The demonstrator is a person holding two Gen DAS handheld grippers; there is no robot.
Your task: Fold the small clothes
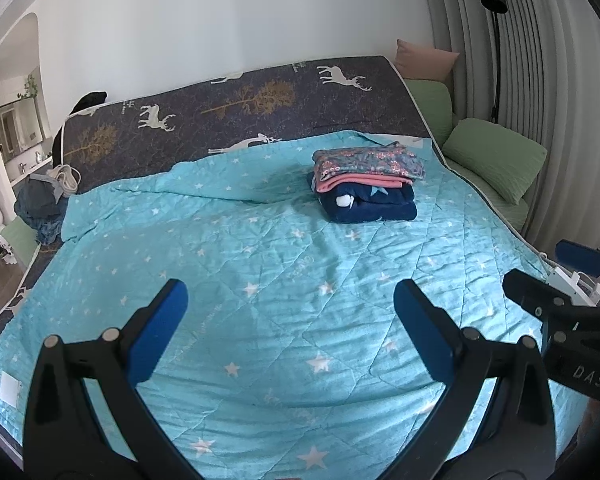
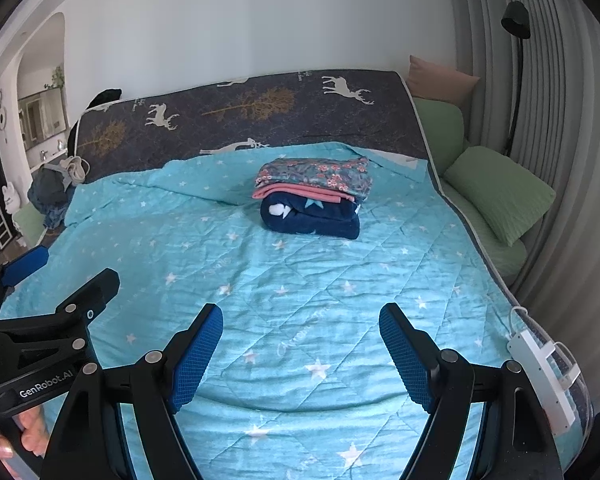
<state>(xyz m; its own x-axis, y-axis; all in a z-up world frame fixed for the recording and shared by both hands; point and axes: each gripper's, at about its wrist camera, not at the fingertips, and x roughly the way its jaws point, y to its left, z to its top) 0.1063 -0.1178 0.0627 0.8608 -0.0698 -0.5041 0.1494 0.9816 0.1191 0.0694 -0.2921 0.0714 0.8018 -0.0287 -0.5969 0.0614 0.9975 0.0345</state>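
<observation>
Clothes (image 1: 366,182) sit folded in a stack right of centre on the quilt (image 1: 260,280) — both the left gripper (image 1: 290,300) and right gripper (image 2: 300,324) gape empty — while the upper-left heap (image 1: 40,204), perhaps clothing, looks unfolded.

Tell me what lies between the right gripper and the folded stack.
Only bare quilt between the right gripper and the stack, seen in the right wrist view.

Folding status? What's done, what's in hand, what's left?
Done: three folded pieces stacked on the quilt: floral, pink, navy. In hand: nothing; left tool and right tool both open, empty. Left: possibly the unfolded heap at the bed's far corner.
</observation>
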